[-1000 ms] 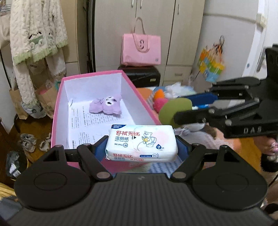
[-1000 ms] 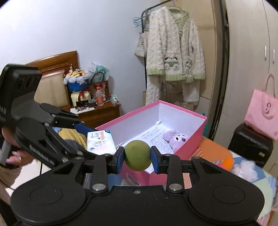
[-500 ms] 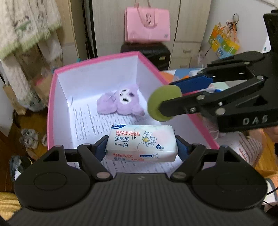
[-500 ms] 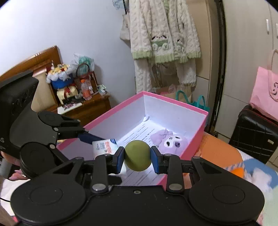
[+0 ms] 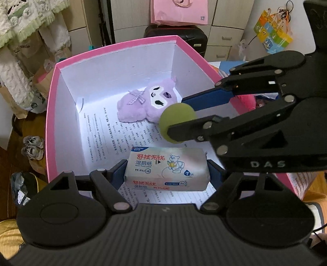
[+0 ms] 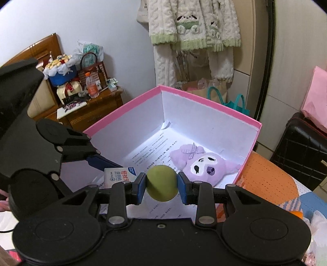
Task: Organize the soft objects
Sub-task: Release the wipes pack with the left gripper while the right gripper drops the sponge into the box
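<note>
A pink box (image 5: 114,47) with white walls and printed paper on its floor holds a purple plush (image 5: 143,106) near its far right corner. My left gripper (image 5: 166,174) is low inside the box's near end. A white wet wipes pack (image 5: 166,169) is between its blue pads, which touch the pack's ends while the jaws are opening. From the right, my right gripper (image 5: 179,122) reaches over the box, shut on a green foam ball (image 5: 175,120). The right wrist view shows the ball (image 6: 161,183) squeezed between the right gripper (image 6: 161,185) pads, above the box floor beside the plush (image 6: 204,165).
A black suitcase (image 5: 173,32) with a pink bag (image 5: 179,10) on it stands behind the box. A knit cardigan (image 6: 190,22) hangs on the wall, and a cluttered wooden nightstand (image 6: 90,110) stands at the left. Shoes (image 5: 32,147) lie on the floor. Orange fabric (image 6: 263,180) lies right of the box.
Both grippers moved forward and down, from before the box's near wall to inside it. The pack now sits low over the paper, and the ball hangs over the box floor near the plush.
</note>
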{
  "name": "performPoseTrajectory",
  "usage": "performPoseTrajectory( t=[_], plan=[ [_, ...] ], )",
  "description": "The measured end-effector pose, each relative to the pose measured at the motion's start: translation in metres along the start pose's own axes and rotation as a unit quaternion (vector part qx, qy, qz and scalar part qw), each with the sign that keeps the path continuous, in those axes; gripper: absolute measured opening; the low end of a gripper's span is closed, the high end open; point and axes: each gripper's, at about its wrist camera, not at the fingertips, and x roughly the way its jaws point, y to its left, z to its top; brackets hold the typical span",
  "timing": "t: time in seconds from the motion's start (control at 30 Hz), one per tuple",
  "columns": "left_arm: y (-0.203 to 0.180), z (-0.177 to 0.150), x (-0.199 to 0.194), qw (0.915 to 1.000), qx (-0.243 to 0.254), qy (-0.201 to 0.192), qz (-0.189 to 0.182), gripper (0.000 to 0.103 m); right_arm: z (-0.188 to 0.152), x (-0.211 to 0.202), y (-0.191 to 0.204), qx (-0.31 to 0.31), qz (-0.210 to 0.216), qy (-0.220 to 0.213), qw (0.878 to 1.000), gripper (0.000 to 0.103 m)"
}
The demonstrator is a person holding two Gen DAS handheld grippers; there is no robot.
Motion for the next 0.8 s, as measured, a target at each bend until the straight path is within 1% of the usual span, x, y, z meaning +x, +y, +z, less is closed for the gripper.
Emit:
performPoseTrajectory(
  t=[0.1, 0.17, 0.23, 0.33, 0.4, 0.63, 0.8],
  plan=[
    [0.0, -0.003, 0.003, 1.0, 0.004, 0.003, 0.007, 0.082, 0.0, 0.004, 0.001, -0.003, 0.0, 0.001, 1.0, 0.042],
    [0.002, -0.006, 0.003, 1.0, 0.0, 0.004, 0.002, 0.082, 0.0, 0.005, 0.003, -0.005, -0.003, 0.002, 1.0, 0.043],
    [0.003, -0.01, -0.004, 1.0, -0.004, -0.005, -0.006, 0.082, 0.0, 0.005, 0.004, -0.004, -0.003, 0.0, 1.0, 0.043],
    [0.0, -0.013, -0.018, 0.9997, 0.006, -0.023, -0.007, 0.086, -0.001, 0.003, 0.007, -0.005, -0.003, -0.001, 1.0, 0.049],
    [-0.003, -0.017, -0.027, 0.9995, 0.012, -0.03, 0.002, 0.087, -0.001, -0.001, 0.009, -0.005, -0.006, -0.005, 1.0, 0.049],
    [-0.008, -0.029, -0.058, 0.9989, 0.013, -0.043, 0.011, 0.087, -0.005, -0.02, 0.018, -0.008, -0.019, -0.009, 1.0, 0.05],
    [-0.016, -0.037, -0.08, 0.999, 0.007, -0.044, 0.003, 0.087, -0.011, -0.043, 0.031, -0.021, -0.032, -0.015, 0.999, 0.051]
  ],
)
